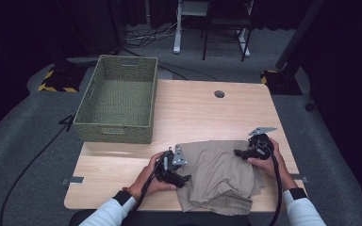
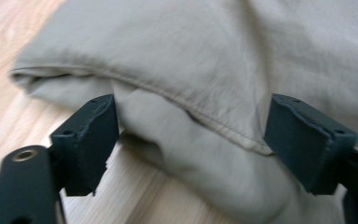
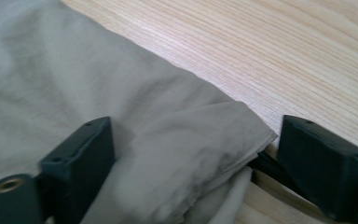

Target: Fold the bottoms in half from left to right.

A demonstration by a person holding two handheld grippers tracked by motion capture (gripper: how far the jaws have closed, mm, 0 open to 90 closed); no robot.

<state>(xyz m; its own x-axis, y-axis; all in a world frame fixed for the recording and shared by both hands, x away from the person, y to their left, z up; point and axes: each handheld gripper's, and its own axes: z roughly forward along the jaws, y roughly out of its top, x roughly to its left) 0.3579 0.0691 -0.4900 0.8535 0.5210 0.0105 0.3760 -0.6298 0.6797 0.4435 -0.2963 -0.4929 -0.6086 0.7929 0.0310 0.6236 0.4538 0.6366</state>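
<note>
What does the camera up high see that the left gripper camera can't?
Only the high view takes in the green woven basket at the back left of the table, the person's sleeves, and the right hand-held gripper at the cloth's right edge. Only the left gripper view shows, close up, a stitched seam lying between its open jaws. Both show the tan cloth and the left hand-held gripper.

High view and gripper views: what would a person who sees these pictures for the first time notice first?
The eye falls first on the folded khaki cloth at the near edge of the wooden table, with the left gripper at its left side and the right gripper at its right side. Both grippers stand open, with folds of the cloth between their jaws. Next comes the woven green basket on the table's far left corner.
</note>
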